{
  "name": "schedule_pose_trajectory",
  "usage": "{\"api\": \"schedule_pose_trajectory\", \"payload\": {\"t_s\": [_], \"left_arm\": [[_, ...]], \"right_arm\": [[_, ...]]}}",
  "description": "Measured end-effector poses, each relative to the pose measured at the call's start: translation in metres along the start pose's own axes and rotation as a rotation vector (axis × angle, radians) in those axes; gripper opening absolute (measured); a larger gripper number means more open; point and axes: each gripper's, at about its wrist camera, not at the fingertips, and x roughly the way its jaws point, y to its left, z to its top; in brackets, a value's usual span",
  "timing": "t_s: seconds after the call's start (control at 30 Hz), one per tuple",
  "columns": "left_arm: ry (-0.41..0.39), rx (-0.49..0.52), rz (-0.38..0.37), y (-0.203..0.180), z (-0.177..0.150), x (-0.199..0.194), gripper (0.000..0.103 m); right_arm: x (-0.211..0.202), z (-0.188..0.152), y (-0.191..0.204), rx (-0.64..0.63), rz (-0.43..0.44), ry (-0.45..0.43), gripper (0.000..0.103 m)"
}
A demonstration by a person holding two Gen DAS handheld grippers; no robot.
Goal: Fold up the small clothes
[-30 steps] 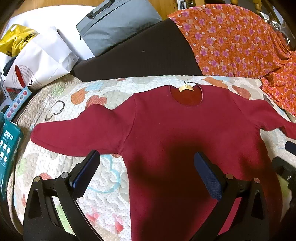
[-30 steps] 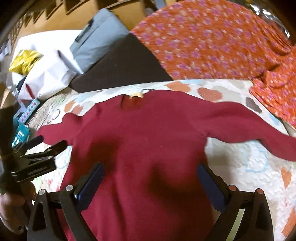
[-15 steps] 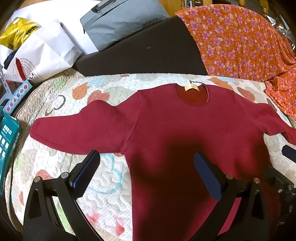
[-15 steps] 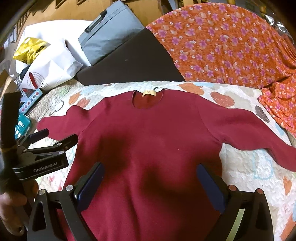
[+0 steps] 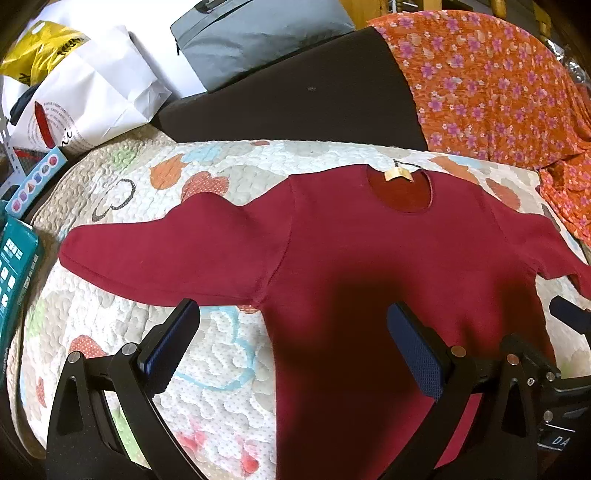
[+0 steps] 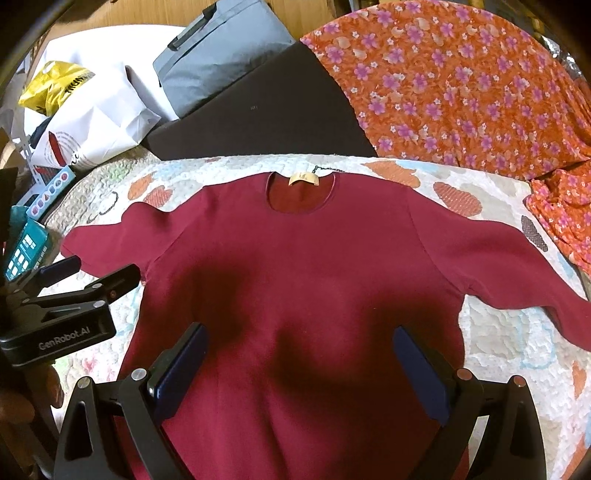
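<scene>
The left gripper (image 5: 291, 339) stands with its jaws spread wide and nothing between them, hovering over the left underarm of the maroon top (image 5: 388, 266): one pad hangs above bare quilt, the other above the body of the garment. The right gripper (image 6: 299, 362) is likewise wide apart and empty, poised over the lower middle of the top. Neither appears to touch cloth.

The top lies face up and spread flat just ahead of both tools, neck opening and tan label (image 6: 303, 179) at the far end, both sleeves stretched out sideways. No fold looks started, so the step in hand is probably the first one. A sound way to do it: take each sleeve near its cuff, or pinch shoulder and hem on one side, gathering both layers without catching the quilt beneath, then carry the edge across in one flat sweep so the fabric does not bunch. The left sleeve (image 5: 166, 254) has a hump near the shoulder that should be smoothed first.

Beneath is a patterned quilt (image 5: 221, 387) with hearts, soft and slightly uneven. Beyond the collar sits a dark cushion (image 5: 295, 96), with an orange floral cloth (image 5: 491, 85) to its right, and a grey bag (image 5: 258, 33) and a white paper bag (image 5: 92, 99) to its left.
</scene>
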Motion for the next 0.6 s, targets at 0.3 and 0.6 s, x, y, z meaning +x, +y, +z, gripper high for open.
{"api": "schedule_pose_trajectory", "payload": {"t_s": [0.3,0.6], "left_arm": [[0.023,-0.018,0.010,0.010,0.002,0.010,0.102],[0.051,-0.052,0.013,0.022,0.002,0.018,0.102]], "right_arm": [[0.014,0.005,0.013,-0.028,-0.011,0.000,0.099],[0.027,0.009,0.027,-0.058,-0.001,0.016,0.099]]}}
